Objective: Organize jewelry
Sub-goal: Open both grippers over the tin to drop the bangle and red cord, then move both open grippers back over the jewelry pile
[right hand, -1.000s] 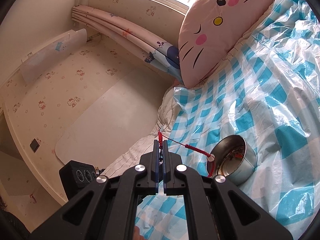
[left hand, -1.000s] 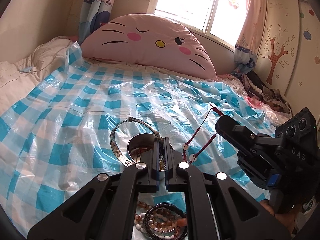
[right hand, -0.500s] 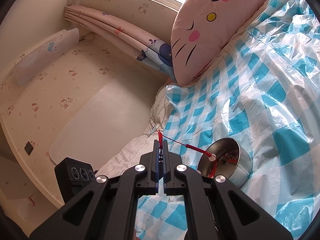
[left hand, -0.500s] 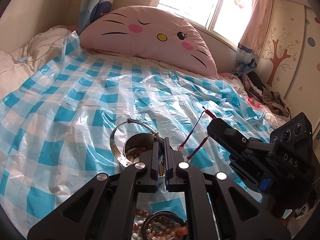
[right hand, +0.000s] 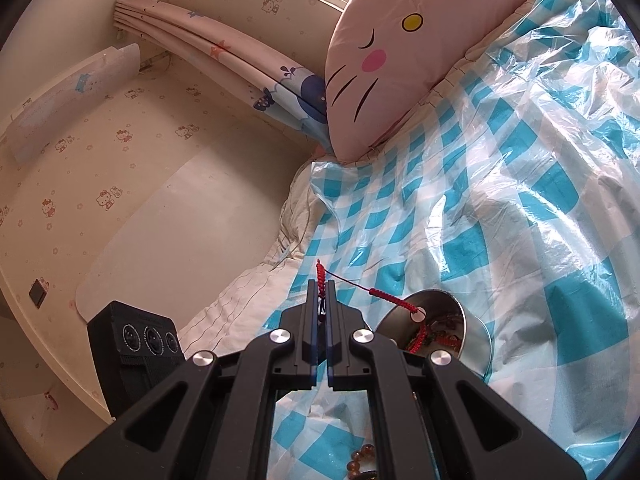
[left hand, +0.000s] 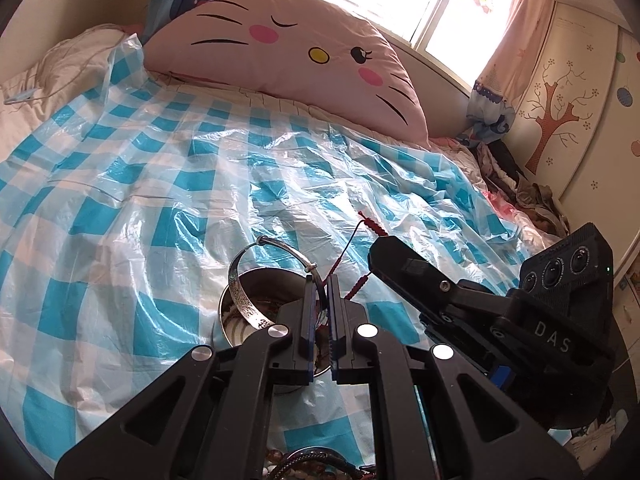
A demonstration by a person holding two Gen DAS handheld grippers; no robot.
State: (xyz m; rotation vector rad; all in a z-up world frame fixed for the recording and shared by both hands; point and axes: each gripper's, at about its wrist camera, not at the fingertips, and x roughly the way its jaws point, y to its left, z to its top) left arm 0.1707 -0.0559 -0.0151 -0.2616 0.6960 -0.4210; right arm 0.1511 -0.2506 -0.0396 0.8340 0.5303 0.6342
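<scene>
A round steel tin (left hand: 256, 312) with jewelry inside stands on the blue-checked plastic sheet; it also shows in the right wrist view (right hand: 448, 332). My left gripper (left hand: 319, 284) is shut on a silver bangle (left hand: 248, 300) and holds it over the tin. My right gripper (right hand: 320, 292) is shut on a red braided cord bracelet (right hand: 390, 298), whose lower end with a white bead hangs into the tin. The right gripper's body (left hand: 460, 304) shows to the right of the tin in the left wrist view, with the red cord (left hand: 370, 226) above its tip.
Beaded bracelets (left hand: 304, 466) lie on the sheet under my left gripper, and amber beads (right hand: 360, 460) show under the right one. A big pink cat-face pillow (left hand: 288, 56) lies at the head of the bed. Clothes (left hand: 524, 192) are piled at the right edge.
The right gripper has carried the red cord closer to the tin and lower, so its end now hangs inside. The left gripper with the bangle has also come nearer over the tin.
</scene>
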